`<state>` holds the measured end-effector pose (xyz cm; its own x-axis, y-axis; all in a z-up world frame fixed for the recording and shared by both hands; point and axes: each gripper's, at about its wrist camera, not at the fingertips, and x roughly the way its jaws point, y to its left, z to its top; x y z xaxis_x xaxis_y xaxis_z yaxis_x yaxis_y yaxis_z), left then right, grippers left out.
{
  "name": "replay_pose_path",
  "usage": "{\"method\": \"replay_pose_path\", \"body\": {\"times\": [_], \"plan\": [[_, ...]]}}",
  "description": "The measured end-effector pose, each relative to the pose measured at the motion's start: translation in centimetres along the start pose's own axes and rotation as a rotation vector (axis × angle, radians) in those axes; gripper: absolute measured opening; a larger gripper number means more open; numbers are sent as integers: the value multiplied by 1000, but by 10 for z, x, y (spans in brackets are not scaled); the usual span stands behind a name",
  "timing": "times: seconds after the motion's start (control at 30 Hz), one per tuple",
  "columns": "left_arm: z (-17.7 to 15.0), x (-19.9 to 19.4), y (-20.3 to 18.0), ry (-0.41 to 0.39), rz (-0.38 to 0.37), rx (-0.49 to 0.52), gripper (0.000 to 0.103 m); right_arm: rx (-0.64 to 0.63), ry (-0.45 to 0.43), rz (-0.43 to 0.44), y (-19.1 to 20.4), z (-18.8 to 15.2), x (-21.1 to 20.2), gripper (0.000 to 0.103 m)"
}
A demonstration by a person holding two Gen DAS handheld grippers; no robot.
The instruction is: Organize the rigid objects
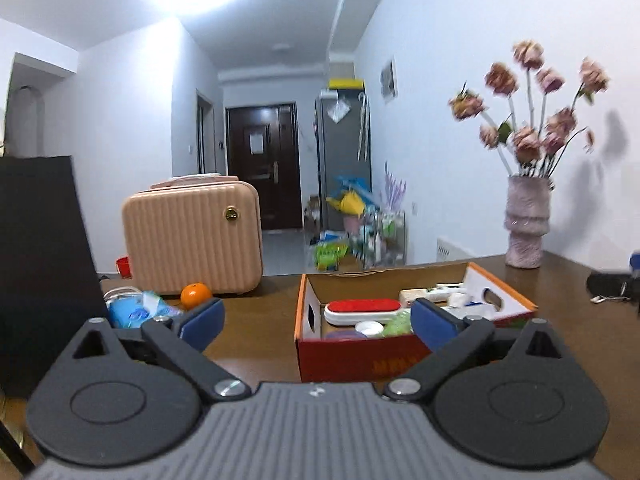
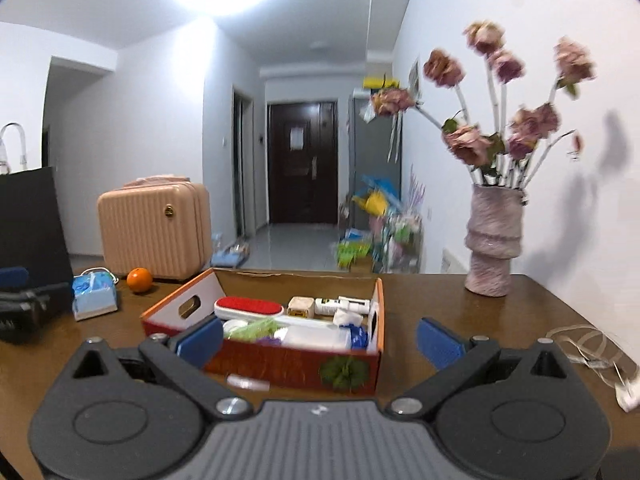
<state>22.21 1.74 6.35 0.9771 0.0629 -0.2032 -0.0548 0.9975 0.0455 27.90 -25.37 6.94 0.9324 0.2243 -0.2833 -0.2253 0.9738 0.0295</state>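
An open cardboard box (image 1: 360, 356) with red sides and an orange rim stands on the brown table (image 1: 256, 320). Inside lie a red-and-white brush (image 1: 362, 308), white bottles and other small items. My left gripper (image 1: 318, 320) is open and empty, just short of the box's near wall. In the right wrist view the box (image 2: 280, 364) sits ahead and slightly left, with the brush (image 2: 248, 307), a white bottle (image 2: 316, 338) and a white tube (image 2: 340, 306) in it. My right gripper (image 2: 320, 342) is open, holding nothing, near the box's front side.
An orange (image 1: 195, 295) and a blue tissue pack (image 1: 132, 314) lie left of the box, before a pink case (image 1: 192, 236). A black bag (image 1: 40, 260) stands far left. A vase of flowers (image 2: 494, 244) is at the back right. Loose cable (image 2: 592, 348) lies at the right.
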Motion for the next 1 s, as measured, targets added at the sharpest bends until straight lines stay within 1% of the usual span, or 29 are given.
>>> {"method": "replay_pose_path", "body": {"times": [0.1, 0.17, 0.23, 0.3, 0.33, 0.37, 0.43, 0.47, 0.53, 0.6, 0.63, 0.77, 0.87, 0.93, 1.0], "plan": [[-24, -39, -5, 26, -10, 4, 103, 24, -37, -6, 10, -38, -37, 103], [-37, -63, -6, 56, -15, 15, 103, 60, -42, -6, 15, -58, -62, 103], [-50, -90, -5, 60, -14, 32, 103, 110, -43, -5, 21, -75, -90, 103], [-60, -118, -3, 37, -2, 68, 103, 131, -12, -5, 28, -88, -116, 103], [-65, -131, 0, 33, 2, 64, 103, 143, 15, -14, 32, -96, -130, 103], [-69, -142, 3, 57, 3, 45, 103, 158, 43, -21, 36, -102, -141, 103], [-76, -159, 7, 115, -37, 9, 103, 157, 96, -9, 45, -112, -166, 103], [-79, -167, 5, 136, -55, 9, 103, 139, 99, -1, 49, -116, -177, 103], [-83, -187, -1, 132, -65, 24, 103, 135, 88, -20, 59, -124, -196, 103], [-85, -200, -7, 121, -80, 35, 103, 120, 90, -11, 72, -133, -211, 103], [-84, -205, -9, 108, -86, 38, 103, 117, 77, -9, 77, -137, -218, 103], [-82, -211, -14, 73, -66, 53, 103, 46, 31, 1, 93, -133, -225, 103], [-82, -208, -13, 83, -65, 35, 103, 25, -2, 4, 95, -126, -227, 103], [-82, -206, -14, 94, -70, 30, 103, 31, -8, -2, 94, -125, -228, 103], [-82, -207, -14, 88, -64, 32, 103, 48, -10, -9, 92, -125, -228, 103]]}}
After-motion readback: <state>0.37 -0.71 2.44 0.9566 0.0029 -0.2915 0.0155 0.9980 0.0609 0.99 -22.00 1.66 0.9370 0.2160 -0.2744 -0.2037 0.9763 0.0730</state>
